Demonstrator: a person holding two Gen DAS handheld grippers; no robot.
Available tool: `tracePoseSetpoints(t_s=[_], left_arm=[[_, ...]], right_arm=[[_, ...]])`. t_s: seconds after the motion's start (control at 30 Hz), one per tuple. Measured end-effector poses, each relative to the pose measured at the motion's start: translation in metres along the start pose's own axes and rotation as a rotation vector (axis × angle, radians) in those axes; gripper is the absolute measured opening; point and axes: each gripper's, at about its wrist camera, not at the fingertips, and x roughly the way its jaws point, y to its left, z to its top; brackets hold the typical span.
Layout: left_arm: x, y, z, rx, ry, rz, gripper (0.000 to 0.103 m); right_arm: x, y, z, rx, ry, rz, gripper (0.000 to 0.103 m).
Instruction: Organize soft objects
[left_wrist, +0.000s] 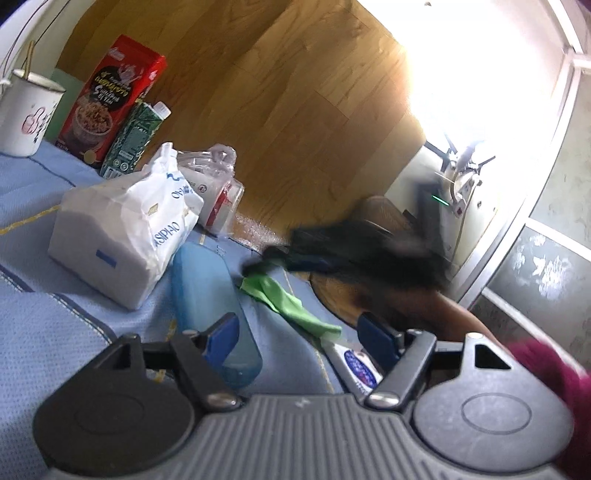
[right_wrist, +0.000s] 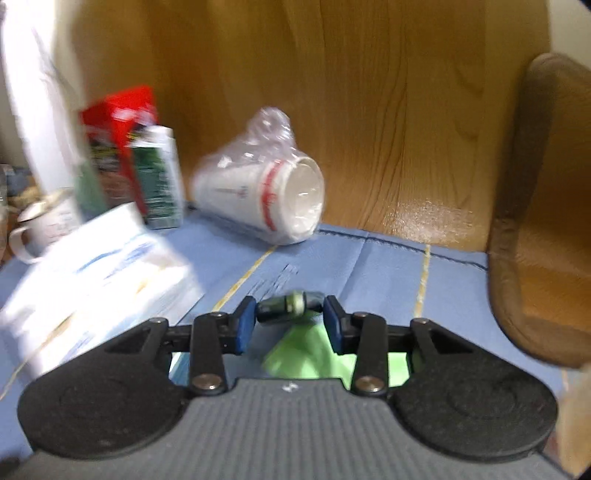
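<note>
My right gripper (right_wrist: 290, 321) is shut on a small dark roll with a green band (right_wrist: 290, 304), from which a green plastic bag (right_wrist: 310, 356) hangs down over the blue tablecloth (right_wrist: 388, 273). In the left wrist view the right gripper (left_wrist: 280, 254) shows blurred, with the green bag (left_wrist: 284, 301) trailing beneath it. My left gripper (left_wrist: 299, 339) is open and empty above the cloth, beside a blue plastic case (left_wrist: 210, 295). A white tissue pack (left_wrist: 122, 229) lies to the left; it also shows in the right wrist view (right_wrist: 96, 273).
A bagged stack of paper cups (right_wrist: 273, 192) lies on its side at the back. A red cereal box (left_wrist: 110, 96), a green carton (left_wrist: 135, 138) and a white enamel mug (left_wrist: 26, 114) stand at the far left. A wooden chair (right_wrist: 532, 206) is on the right. A tube (left_wrist: 358, 365) lies near my left gripper.
</note>
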Motion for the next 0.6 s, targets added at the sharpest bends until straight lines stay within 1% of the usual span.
tracePoseSetpoints(t_s=[0.1,0.17,0.2,0.23,0.27,0.33,0.37,0.43,0.47,0.53,0.6], left_arm=[[0.001,0.003,0.0,-0.027,0.011,-0.008,0.073],[0.002,0.002,0.001,-0.026,0.023,-0.017,0.073],[0.004,0.001,0.0,-0.018,0.037,-0.032,0.073],[0.006,-0.002,-0.001,-0.002,0.062,-0.054,0.071],[0.009,-0.006,-0.002,0.02,0.087,-0.068,0.07],[0.013,-0.018,-0.007,0.06,0.145,-0.088,0.07],[0.016,-0.026,-0.01,0.066,0.187,-0.098,0.07],[0.025,-0.04,-0.02,0.053,0.282,-0.125,0.07],[0.03,-0.048,-0.025,0.041,0.335,-0.146,0.069],[0.039,-0.06,-0.035,0.034,0.414,-0.156,0.069],[0.049,-0.072,-0.042,0.047,0.474,-0.134,0.069]], right_arm=[[-0.048,-0.007,-0.03,-0.052,-0.035,0.025,0.042],[-0.084,-0.013,-0.058,-0.088,-0.061,0.029,0.042],[-0.098,-0.017,-0.072,-0.085,-0.064,0.034,0.042],[-0.113,-0.021,-0.09,-0.084,-0.063,0.035,0.042],[-0.12,-0.024,-0.104,-0.086,-0.062,0.025,0.042],[-0.139,-0.028,-0.135,-0.086,-0.059,-0.005,0.041],[-0.142,-0.028,-0.147,-0.086,-0.048,-0.019,0.041],[-0.144,-0.03,-0.168,-0.068,-0.027,-0.038,0.041],[-0.15,-0.03,-0.176,-0.064,-0.057,-0.041,0.041],[-0.156,-0.03,-0.182,-0.063,-0.065,-0.041,0.041],[-0.156,-0.03,-0.181,-0.074,-0.068,-0.035,0.042]])
